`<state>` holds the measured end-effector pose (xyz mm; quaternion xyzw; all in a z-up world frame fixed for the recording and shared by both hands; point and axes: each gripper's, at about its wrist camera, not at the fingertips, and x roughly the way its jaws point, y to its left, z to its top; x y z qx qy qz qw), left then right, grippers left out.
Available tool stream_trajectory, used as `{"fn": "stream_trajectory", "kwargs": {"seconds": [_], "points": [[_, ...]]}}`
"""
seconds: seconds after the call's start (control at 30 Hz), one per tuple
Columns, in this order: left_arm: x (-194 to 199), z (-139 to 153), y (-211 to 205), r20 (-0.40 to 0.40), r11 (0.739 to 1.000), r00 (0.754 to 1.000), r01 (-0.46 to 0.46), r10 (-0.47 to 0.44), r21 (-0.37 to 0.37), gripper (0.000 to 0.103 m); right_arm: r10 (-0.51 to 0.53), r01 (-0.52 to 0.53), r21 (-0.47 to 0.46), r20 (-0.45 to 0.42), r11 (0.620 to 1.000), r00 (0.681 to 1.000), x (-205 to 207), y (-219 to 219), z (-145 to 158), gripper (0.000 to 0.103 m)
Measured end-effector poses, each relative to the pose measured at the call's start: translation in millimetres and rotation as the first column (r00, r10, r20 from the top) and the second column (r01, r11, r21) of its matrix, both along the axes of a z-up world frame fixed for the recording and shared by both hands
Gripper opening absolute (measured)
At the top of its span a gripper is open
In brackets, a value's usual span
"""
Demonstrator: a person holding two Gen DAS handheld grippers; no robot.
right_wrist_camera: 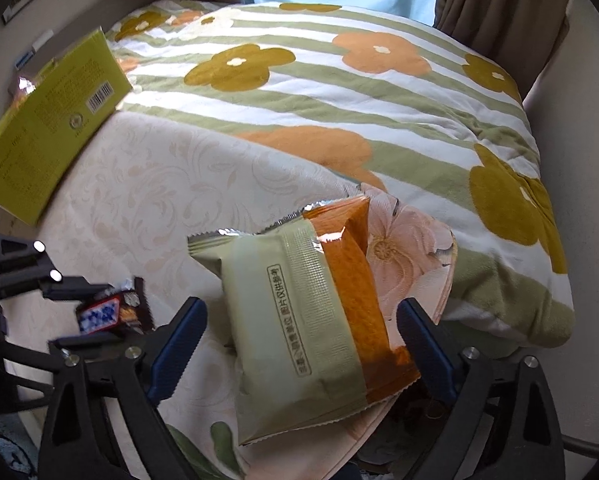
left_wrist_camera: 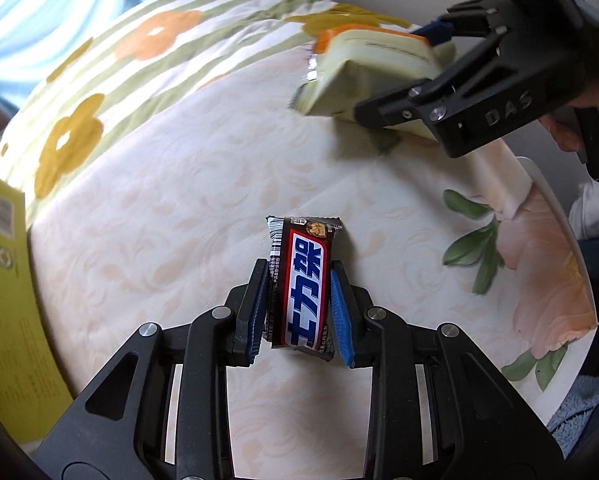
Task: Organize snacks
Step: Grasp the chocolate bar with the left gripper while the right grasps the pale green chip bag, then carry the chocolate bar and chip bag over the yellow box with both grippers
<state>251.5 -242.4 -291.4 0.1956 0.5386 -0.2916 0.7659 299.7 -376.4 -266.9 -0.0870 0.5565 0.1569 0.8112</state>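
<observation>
A chocolate bar point(left_wrist_camera: 304, 240) in a brown wrapper with a blue, white and red label stands between the blue pads of my left gripper point(left_wrist_camera: 299, 267), which is shut on it just above the cream cloth point(left_wrist_camera: 159, 220). A pale green and orange snack packet point(right_wrist_camera: 299, 340) lies tilted on the cloth between the fingers of my right gripper point(right_wrist_camera: 301, 305). A gap shows beside its left pad, so the jaws stand open around it. The left wrist view shows that packet point(left_wrist_camera: 363, 64) and the right gripper point(left_wrist_camera: 403, 72) at the upper right. The right wrist view has the bar point(right_wrist_camera: 103, 314) and left gripper point(right_wrist_camera: 109, 312) at its left edge.
A yellow-green box point(right_wrist_camera: 47, 128) lies at the far left on the cloth. A padded quilt point(right_wrist_camera: 339, 100) with green stripes and orange and mustard flowers fills the back. The surface's white rim point(left_wrist_camera: 571, 248) curves along the right, and a hand point(left_wrist_camera: 567, 132) holds the right gripper.
</observation>
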Motion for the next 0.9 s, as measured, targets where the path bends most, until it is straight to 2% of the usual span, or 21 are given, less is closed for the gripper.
{"fn": "stream_trajectory", "kwargs": {"seconds": [0.07, 0.2, 0.5, 0.73, 0.9], "points": [[-3, -2, 3, -0.003, 1.000, 1.000, -0.024, 0.024, -0.001, 0.026, 0.011, -0.011, -0.054, 0.005, 0.998, 1.000, 0, 4, -4, 0.075], [-5, -2, 9, -0.002, 0.998, 0.998, -0.063, 0.063, -0.002, 0.026, 0.021, -0.021, -0.056, 0.000, 0.998, 1.000, -1, 5, -4, 0.063], [-6, 15, 30, 0.009, 0.986, 0.987, -0.159, 0.160, -0.043, 0.026, -0.024, 0.024, 0.028, -0.017, 0.999, 1.000, -9, 9, 16, 0.060], [-11, 65, 54, 0.063, 0.964, 0.965, -0.248, 0.255, -0.101, 0.026, -0.008, 0.004, 0.058, 0.071, 0.998, 0.997, -21, 35, 74, 0.060], [-8, 120, 88, 0.078, 0.928, 0.938, -0.317, 0.337, -0.195, 0.026, 0.062, -0.074, 0.069, 0.166, 0.995, 0.984, -29, 70, 130, 0.060]]}}
